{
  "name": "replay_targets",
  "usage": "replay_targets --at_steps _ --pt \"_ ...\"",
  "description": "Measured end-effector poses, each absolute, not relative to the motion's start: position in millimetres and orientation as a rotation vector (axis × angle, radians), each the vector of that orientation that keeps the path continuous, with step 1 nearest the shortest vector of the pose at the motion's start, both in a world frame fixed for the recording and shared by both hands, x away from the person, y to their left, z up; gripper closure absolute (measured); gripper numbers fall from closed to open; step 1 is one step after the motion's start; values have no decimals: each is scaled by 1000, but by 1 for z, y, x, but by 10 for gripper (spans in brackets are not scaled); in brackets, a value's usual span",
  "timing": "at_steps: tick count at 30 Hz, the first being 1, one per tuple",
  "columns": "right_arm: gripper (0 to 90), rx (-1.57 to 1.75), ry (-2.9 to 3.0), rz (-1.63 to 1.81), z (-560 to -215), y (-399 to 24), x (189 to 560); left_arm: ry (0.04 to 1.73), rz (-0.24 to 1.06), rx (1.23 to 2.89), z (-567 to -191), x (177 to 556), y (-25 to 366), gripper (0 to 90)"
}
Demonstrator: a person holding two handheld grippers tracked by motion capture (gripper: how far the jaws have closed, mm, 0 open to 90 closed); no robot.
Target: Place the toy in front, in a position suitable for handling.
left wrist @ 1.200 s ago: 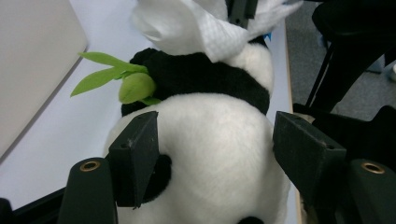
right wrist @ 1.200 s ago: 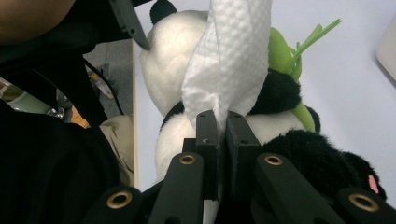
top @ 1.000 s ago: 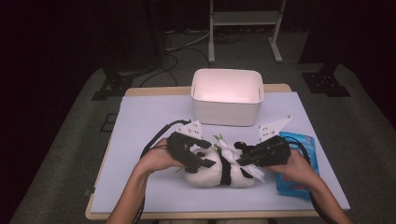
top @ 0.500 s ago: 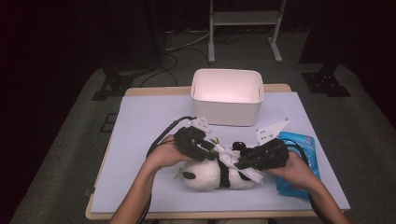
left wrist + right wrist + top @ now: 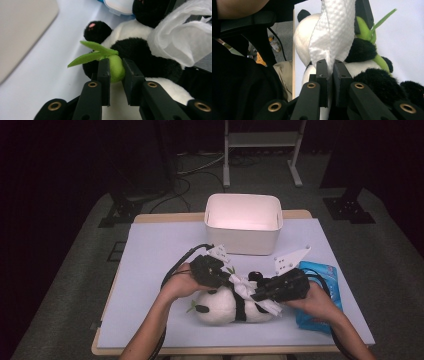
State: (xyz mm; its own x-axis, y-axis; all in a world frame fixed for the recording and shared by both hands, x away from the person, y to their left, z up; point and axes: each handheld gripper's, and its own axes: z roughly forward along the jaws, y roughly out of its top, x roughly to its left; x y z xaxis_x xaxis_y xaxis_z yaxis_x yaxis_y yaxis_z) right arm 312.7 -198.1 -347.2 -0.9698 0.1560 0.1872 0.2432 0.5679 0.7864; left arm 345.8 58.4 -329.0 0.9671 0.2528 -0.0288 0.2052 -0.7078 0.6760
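my left gripper [image 5: 115, 72] just closed on the panda's [image 5: 225, 307] green bamboo stalk [image 5: 115, 68] | right gripper [image 5: 330, 65] clamps white wet wipe [image 5: 332, 37] | white plastic bin [image 5: 243, 222] behind, blue wipe pack [image 5: 320, 297] just beside my right hand

A white rectangular bin [image 5: 243, 223] stands open and upright at the far middle of the bench [image 5: 150, 270], whose top is covered by a pale lilac sheet with a wooden edge showing round it. A blue packet [image 5: 320, 295] lies flat near the right edge of the bench, well apart from the bin. Beyond the bench, on the grey floor [image 5: 75, 285], a white metal stand [image 5: 260, 150] rises, with dark cables [image 5: 190, 170] trailing beside it.
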Motion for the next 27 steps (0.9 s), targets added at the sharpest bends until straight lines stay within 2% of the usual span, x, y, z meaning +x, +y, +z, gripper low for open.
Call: replay_targets --at_steps 12,18,24,27 --pt "833 -356 -2716 -1393 -342 -198 313 244 146 2340 -309 337 55 796" --pt "834 -381 -2767 -1390 -338 -201 314 206 120 2367 -318 333 46 791" --pt "844 -471 -2835 -1385 -331 -209 320 184 75 2364 -324 327 41 751" --pt "844 -493 -2863 -1311 -337 -207 326 174 50 2368 -328 324 40 689"
